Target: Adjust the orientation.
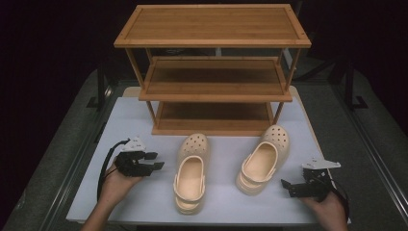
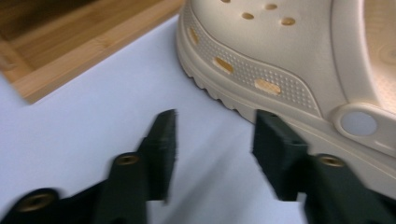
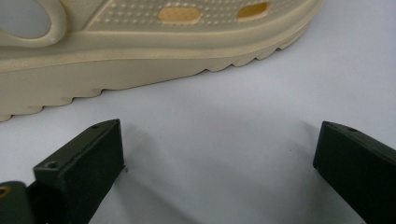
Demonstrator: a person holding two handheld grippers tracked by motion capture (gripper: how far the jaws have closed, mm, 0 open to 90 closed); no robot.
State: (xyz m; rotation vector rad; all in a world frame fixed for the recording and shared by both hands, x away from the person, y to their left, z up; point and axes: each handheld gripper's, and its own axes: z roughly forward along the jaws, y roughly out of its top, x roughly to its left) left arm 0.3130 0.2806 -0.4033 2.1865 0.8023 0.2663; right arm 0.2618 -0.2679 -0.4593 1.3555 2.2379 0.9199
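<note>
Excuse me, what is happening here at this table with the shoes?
A person holds a claw in each hand beside two cream clogs on a white table, in front of a wooden rack. The left claw is open next to the left clog, not gripping it. The right claw is open beside the right clog. Both clogs lie on the table; the rack's shelves are empty.

My white table (image 1: 144,202) carries a three-tier wooden rack (image 1: 214,86) at the back; in front lie two cream clogs, left clog (image 1: 191,173) and right clog (image 1: 263,161), well apart.
</note>
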